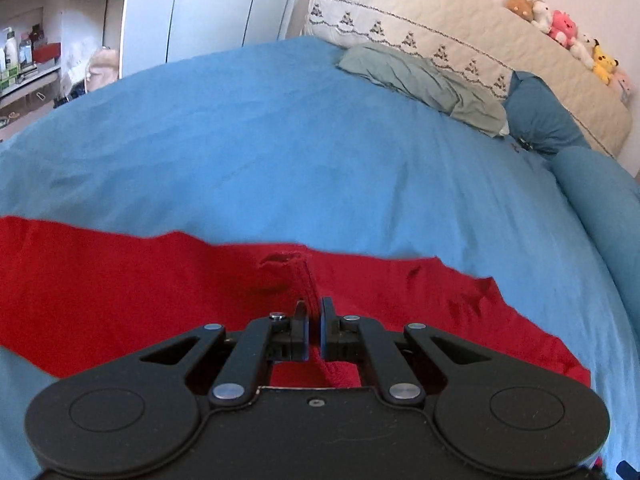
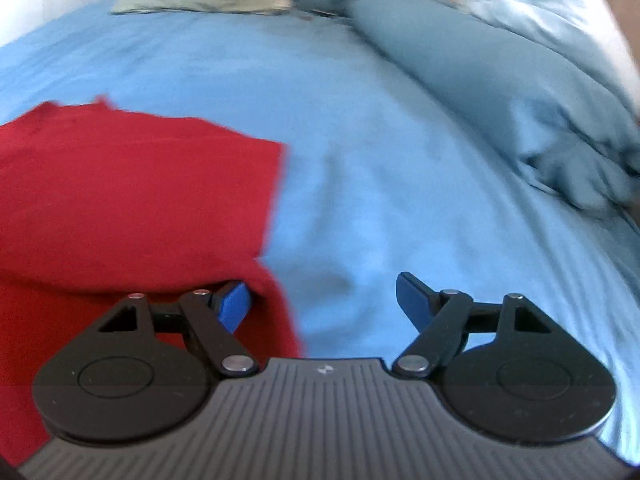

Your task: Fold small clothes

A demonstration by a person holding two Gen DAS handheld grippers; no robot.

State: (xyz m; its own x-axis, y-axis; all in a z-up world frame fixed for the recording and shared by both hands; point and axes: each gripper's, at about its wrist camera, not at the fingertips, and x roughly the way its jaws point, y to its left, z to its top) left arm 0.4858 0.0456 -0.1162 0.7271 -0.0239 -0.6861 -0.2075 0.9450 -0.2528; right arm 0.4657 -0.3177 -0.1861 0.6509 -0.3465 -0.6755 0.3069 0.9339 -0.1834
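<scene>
My blue bedspread (image 1: 280,152) fills both views, with a cream quilted headboard cushion (image 1: 440,36) and a grey-green pillow (image 1: 420,80) at its far end. Across the near part lies the red garment (image 1: 120,288), spread flat on the cover. My left tongs (image 1: 314,312) are pinched tight on a raised ridge of that red cloth, which stands up between the black fingers (image 1: 300,320). My right tongs (image 2: 322,300) gape wide and hold nothing: the garment's edge (image 2: 276,280) runs just beside my left blue pad (image 2: 234,306), while the other pad (image 2: 412,304) hangs over bare bedspread. That view is blurred.
</scene>
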